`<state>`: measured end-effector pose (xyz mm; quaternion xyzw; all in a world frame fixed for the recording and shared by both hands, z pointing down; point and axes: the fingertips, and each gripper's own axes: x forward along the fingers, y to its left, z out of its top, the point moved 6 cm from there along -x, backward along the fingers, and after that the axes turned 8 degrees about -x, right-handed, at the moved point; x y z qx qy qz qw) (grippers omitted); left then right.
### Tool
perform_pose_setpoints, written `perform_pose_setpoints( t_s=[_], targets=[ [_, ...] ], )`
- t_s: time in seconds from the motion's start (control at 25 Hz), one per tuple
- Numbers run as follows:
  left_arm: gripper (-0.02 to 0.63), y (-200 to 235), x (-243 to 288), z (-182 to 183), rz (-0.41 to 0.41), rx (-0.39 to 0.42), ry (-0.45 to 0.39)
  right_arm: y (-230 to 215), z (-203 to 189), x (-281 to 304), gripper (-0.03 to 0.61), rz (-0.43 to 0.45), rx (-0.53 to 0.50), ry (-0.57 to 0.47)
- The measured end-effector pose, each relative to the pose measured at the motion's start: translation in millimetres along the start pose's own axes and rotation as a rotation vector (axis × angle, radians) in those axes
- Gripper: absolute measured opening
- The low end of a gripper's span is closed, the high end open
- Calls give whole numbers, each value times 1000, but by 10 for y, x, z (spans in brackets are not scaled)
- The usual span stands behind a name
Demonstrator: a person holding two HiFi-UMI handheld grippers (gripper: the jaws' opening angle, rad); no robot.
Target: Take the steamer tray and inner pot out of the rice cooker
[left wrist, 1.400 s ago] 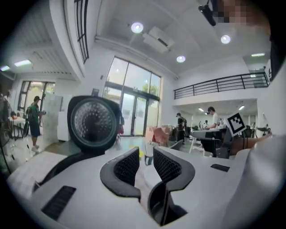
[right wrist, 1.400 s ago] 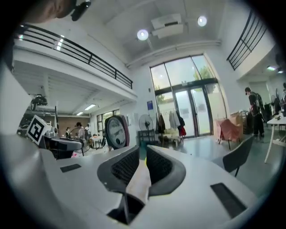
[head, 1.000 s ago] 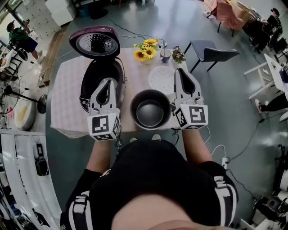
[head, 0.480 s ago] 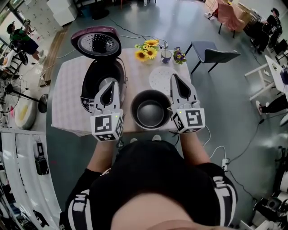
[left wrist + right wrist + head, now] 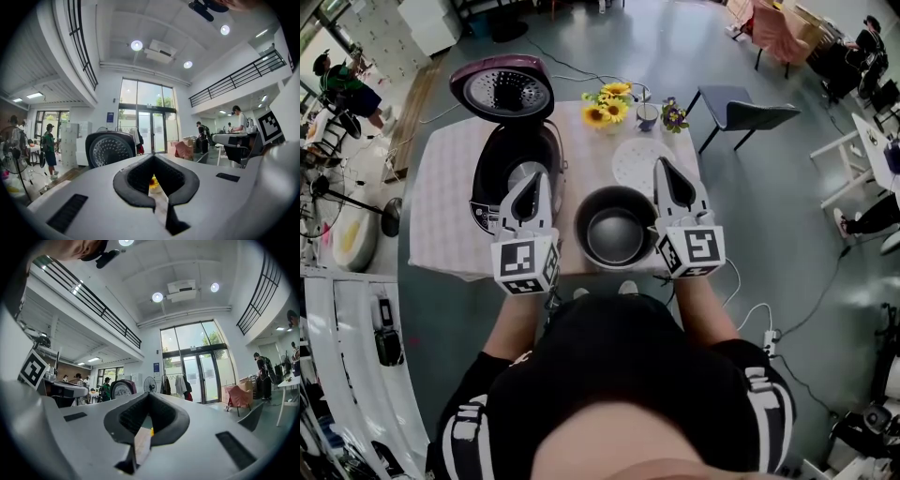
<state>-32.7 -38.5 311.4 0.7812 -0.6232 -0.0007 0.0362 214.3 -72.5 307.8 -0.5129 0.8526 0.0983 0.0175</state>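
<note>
Two grippers hover level over the near side of the table [image 5: 441,216], each with its jaws pressed fully together and nothing caught between them. The inner pot [image 5: 616,228] stands upright on the table in the gap between the left gripper [image 5: 540,180] and the right gripper [image 5: 662,166], close beside both and touched by neither. The steamer tray [image 5: 633,161], a white perforated disc, lies flat just ahead of the right gripper's tips, slightly to their left. The rice cooker [image 5: 502,155] sits under and ahead of the left gripper, its lid [image 5: 502,89] swung open beyond. Further ahead of the tips stand some sunflowers [image 5: 605,105], a cup [image 5: 646,114] and a small flower pot [image 5: 673,114]; a patch of flower yellow shows past the closed jaws in both gripper views
</note>
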Motion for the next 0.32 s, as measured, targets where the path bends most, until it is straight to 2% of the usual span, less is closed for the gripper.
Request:
perform_pose_setpoints(
  t_s=[0.32],
  targets=[
    [3, 35, -6, 28, 4, -4, 2, 39, 58, 27, -2, 14, -5, -11]
  ],
)
